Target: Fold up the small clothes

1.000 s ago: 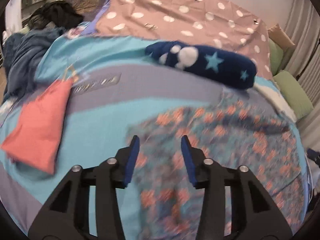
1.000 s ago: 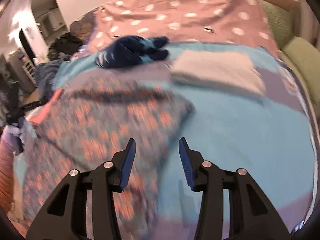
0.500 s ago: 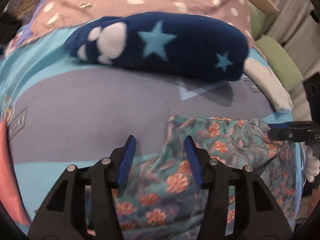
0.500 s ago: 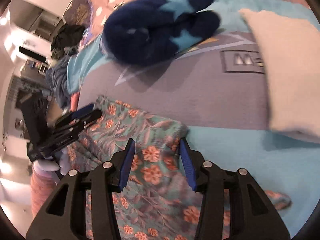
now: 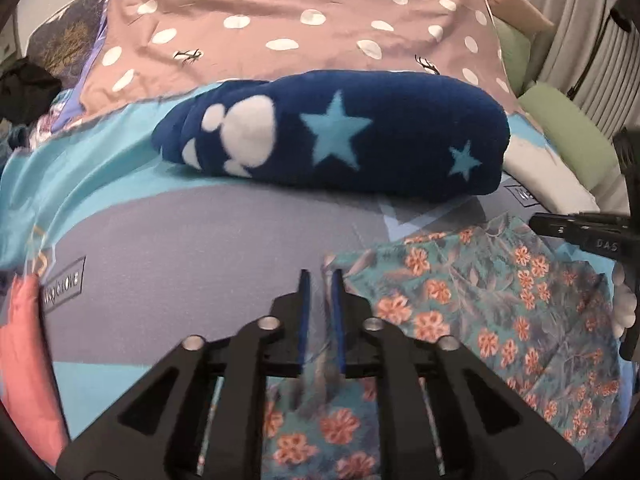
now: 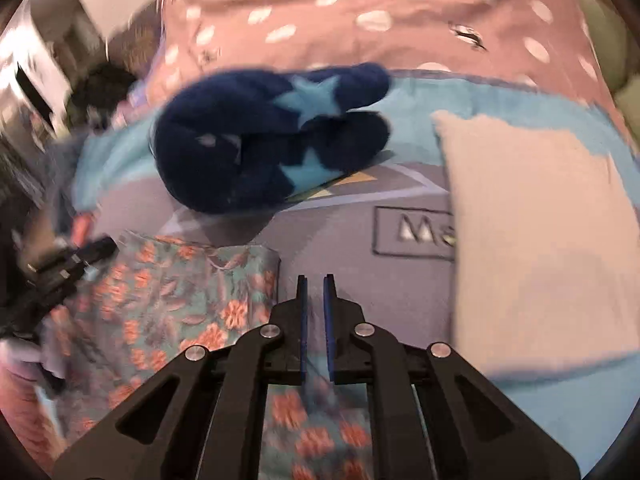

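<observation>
Bedding in turquoise and grey (image 5: 168, 240) serves as my folding surface, with a navy star fleece (image 5: 340, 140) and a white folded towel (image 6: 540, 240) parked beyond, out of the way. The floral garment (image 5: 480, 300) lies flat before me. My left gripper (image 5: 320, 280) and right gripper (image 6: 315, 284) each pinch one far corner, fingers nearly together on cloth, so I judge the edge can be carried over evenly.

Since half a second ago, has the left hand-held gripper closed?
Yes. The left hand-held gripper has narrowed to a slim gap at the floral garment corner, still short of the navy star blanket.
</observation>
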Motion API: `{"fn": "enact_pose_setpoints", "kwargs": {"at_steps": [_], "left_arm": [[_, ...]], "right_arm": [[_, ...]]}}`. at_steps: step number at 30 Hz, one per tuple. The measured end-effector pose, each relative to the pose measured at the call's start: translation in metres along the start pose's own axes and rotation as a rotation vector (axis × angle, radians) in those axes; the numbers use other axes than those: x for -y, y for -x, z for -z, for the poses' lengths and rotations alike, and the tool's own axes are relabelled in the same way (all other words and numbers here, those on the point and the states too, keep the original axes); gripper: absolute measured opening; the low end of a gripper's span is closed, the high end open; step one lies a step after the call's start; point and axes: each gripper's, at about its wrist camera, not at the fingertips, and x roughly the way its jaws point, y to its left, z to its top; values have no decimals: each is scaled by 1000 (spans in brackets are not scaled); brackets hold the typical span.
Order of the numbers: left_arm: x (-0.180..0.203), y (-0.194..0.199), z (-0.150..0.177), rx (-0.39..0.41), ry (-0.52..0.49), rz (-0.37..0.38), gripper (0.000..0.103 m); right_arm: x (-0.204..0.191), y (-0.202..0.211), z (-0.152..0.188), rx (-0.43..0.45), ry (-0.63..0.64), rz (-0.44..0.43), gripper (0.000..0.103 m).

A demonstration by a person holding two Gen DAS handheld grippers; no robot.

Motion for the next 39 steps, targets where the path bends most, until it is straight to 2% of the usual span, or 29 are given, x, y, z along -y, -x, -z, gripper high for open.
{"fn": "enact_pose_setpoints", "kwargs": {"at_steps": [2, 4, 5, 6, 7, 10, 12, 15, 16, 17, 18, 19, 20, 21, 24, 26, 27, 28, 29, 30, 31, 34, 37, 39], "left_arm": [[-7, 15, 5, 27, 11, 17, 36], [-20, 43, 18, 68, 9, 10, 45], [-28, 55, 25, 84, 8, 9, 49], [-38, 69, 34, 96, 8, -5, 51], [-49, 80, 43, 101, 12, -42, 54], [-88, 85, 62, 72, 85, -98, 54], [-116, 81, 74, 33, 199, -89, 52], [-132, 69, 85, -18, 260, -69, 51], [-132, 63, 87, -36, 272, -46, 41], [-131, 57, 89, -53, 293, -1, 19], [-128, 54, 90, -53, 317, 43, 19], [-126, 56, 90, -34, 319, 47, 5], [-126, 56, 90, -33, 329, 85, 2], [-128, 59, 91, -17, 365, 81, 2], [-126, 69, 95, 25, 333, -46, 2], [-130, 67, 100, 10, 339, -49, 2], [-129, 68, 101, 11, 332, -51, 3], [-126, 69, 101, 16, 324, -49, 4], [-125, 72, 100, 21, 324, -42, 5], [-123, 79, 99, 36, 331, -31, 13], [-120, 86, 97, 53, 330, -24, 26], [-102, 120, 96, 119, 269, -54, 44], [-85, 151, 109, 161, 228, -13, 48], [-71, 166, 126, 165, 205, 14, 51]], "right_arm": [[15, 24, 12, 30, 14, -15, 10], [31, 46, 27, 45, 36, 9, 17], [48, 60, 39, 48, 26, 27, 25], [56, 65, 45, 45, 9, 28, 31], [68, 70, 53, 41, -22, 17, 33], [98, 77, 75, 24, -126, -60, 33], [109, 71, 86, -1, -186, -125, 34], [106, 56, 87, -27, -243, -215, 36], [104, 55, 87, -21, -250, -231, 34], [101, 55, 86, -16, -249, -245, 17], [97, 54, 85, -16, -247, -254, 4], [92, 58, 85, 5, -247, -228, 4], [89, 63, 85, 28, -242, -192, 4], [87, 67, 85, 50, -240, -161, 4], [89, 66, 89, 48, -230, -64, 4], [90, 58, 93, 37, -224, -52, 5], [90, 58, 94, 43, -222, -57, 9], [89, 59, 93, 47, -223, -62, 10], [89, 63, 93, 54, -233, -60, 16], [88, 70, 94, 63, -244, -59, 21], [87, 76, 96, 74, -243, -61, 23], [66, 109, 114, 128, -125, 21, 26], [45, 132, 142, 146, -20, 50, 26], [35, 142, 166, 146, -4, 11, 27]]}}
